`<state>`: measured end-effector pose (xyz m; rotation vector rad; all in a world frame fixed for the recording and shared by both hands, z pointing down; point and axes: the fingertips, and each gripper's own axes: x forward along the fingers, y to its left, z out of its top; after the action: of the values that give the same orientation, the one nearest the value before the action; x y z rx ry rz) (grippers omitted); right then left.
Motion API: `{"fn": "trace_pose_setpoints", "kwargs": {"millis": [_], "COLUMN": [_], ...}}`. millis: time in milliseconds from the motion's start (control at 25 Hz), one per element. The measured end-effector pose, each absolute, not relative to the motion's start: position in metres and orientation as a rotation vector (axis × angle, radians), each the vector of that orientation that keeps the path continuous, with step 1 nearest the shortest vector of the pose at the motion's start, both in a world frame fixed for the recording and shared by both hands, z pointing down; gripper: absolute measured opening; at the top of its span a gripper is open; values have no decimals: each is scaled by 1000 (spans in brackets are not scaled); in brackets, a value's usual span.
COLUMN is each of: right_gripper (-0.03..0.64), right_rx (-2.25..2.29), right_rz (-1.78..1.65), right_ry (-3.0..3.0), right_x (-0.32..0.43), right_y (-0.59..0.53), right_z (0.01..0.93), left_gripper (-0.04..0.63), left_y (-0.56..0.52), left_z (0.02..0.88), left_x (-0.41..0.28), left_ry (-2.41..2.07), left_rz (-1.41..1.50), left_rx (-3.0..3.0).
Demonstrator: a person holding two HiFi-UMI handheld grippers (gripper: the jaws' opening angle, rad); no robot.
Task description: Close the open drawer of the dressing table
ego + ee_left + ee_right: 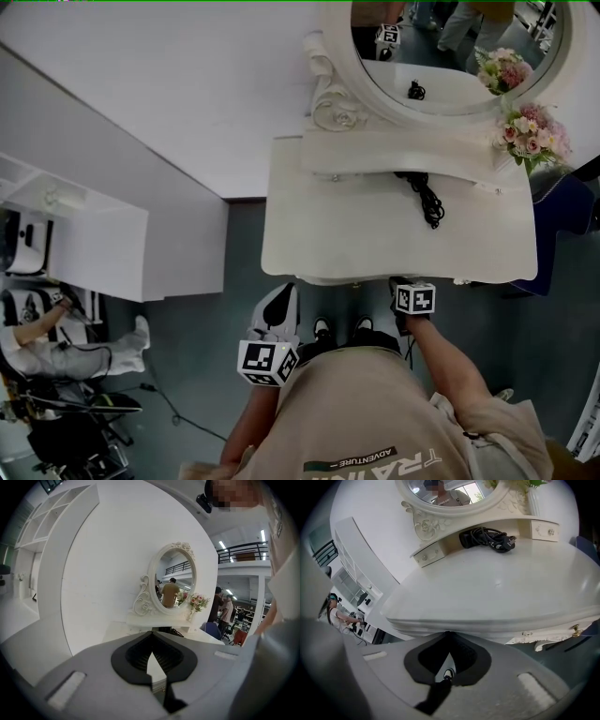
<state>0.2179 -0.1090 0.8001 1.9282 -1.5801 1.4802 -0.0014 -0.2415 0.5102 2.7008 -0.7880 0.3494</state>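
The dressing table (309,234) stands directly ahead of both tongs, its white top spreading just beyond their tips. The oval mirror (450,56) rises at its far side, farther from the tongs than anything else on it. The drawer (543,637) sits under the top's front edge, just ahead of the right tongs and a little to their right. From above nothing juts out past that edge, so it looks pushed in or very nearly so, though the seam is too small to judge. A black cable (487,538) lies coiled well ahead of the right tongs, beneath the mirror, and a bunch of flowers (530,136) stands ahead and to their right. The right tongs (447,637) hover close to the table's front, tips pressed together and holding nothing, probably because a closed tip makes a firm pusher. The left tongs (151,638), nearer the person's body, are likewise pinched together and empty, seemingly idle.
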Motion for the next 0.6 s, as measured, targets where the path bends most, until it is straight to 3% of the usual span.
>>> {"fn": "trace_pose_setpoints", "kwargs": {"millis": [600], "right_gripper": [3], "right_rx": [1917], "right_rz": [1405], "right_ry": [-1581], "right_x": [205], "right_y": [-110], "right_z": [797], "left_gripper": [17], "left_y": [-235], "left_z": [507], "left_x": [-30], "left_ry": [-838], "left_rz": [349], "left_rx": [2699]}}
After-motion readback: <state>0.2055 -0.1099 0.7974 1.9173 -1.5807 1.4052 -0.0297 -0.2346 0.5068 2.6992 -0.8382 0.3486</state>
